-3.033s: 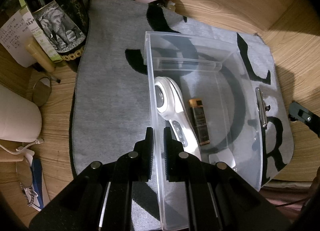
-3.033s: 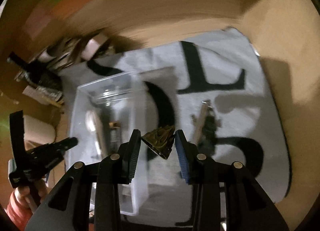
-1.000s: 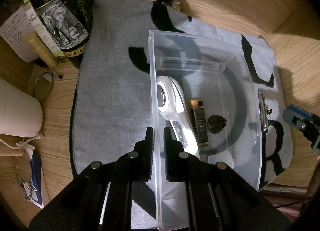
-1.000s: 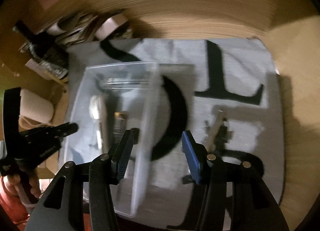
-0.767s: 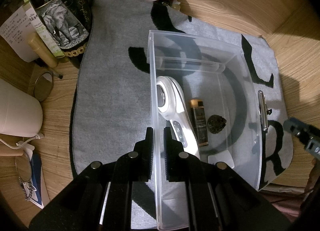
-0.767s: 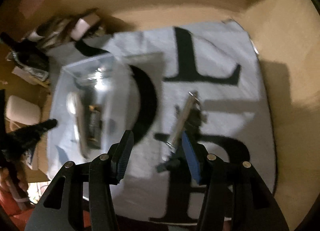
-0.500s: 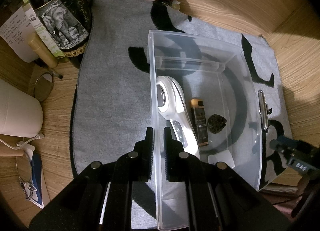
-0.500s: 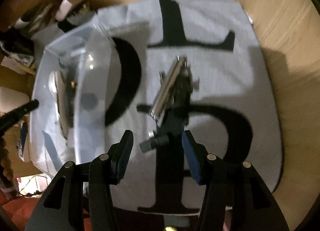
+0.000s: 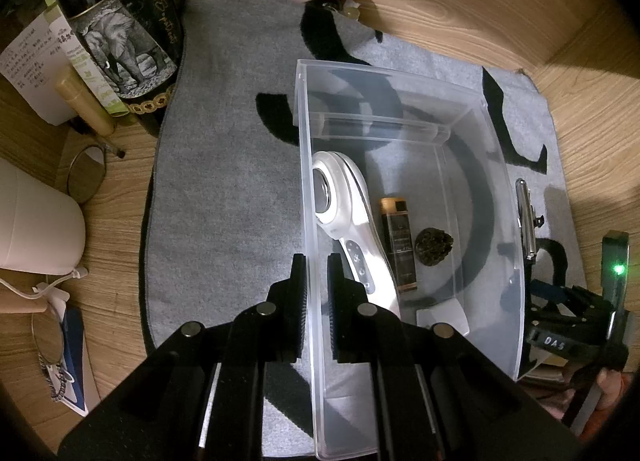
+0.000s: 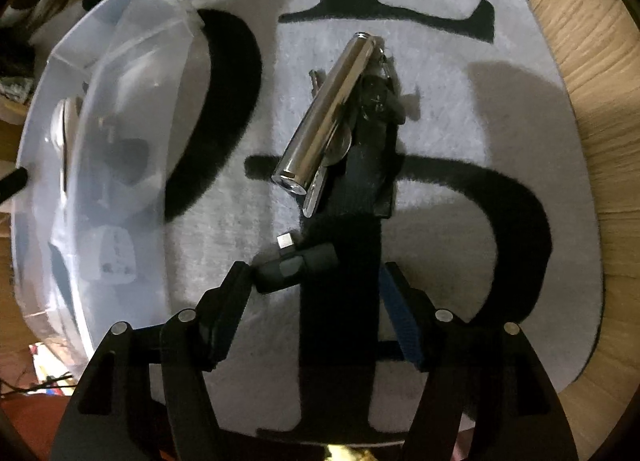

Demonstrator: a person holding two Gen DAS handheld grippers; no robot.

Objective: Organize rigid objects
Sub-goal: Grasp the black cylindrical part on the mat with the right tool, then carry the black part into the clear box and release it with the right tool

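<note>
We pinch the bin's [image 9: 404, 109] near wall with our left gripper [image 9: 316, 273], while our right gripper [image 10: 316, 289] spreads its fingers wide around the black adapter [image 10: 296, 267] on the mat [image 10: 460, 73].

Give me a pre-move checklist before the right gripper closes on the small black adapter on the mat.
1. Right gripper open: ok, jaws spread wide.
2. Black adapter between the fingers: not ok, it lies at the left finger's tip, off centre.
3. Nearby items clear of the grasp: ok, the silver tube and the keys beside it lie further ahead on the grey mat.
4. Clear bin steadied: ok, left gripper is clamped on its near wall.
5. Free space in the bin: ok, bare floor right of the dark lump.
6. Finger contact with the mat: cannot tell.
</note>
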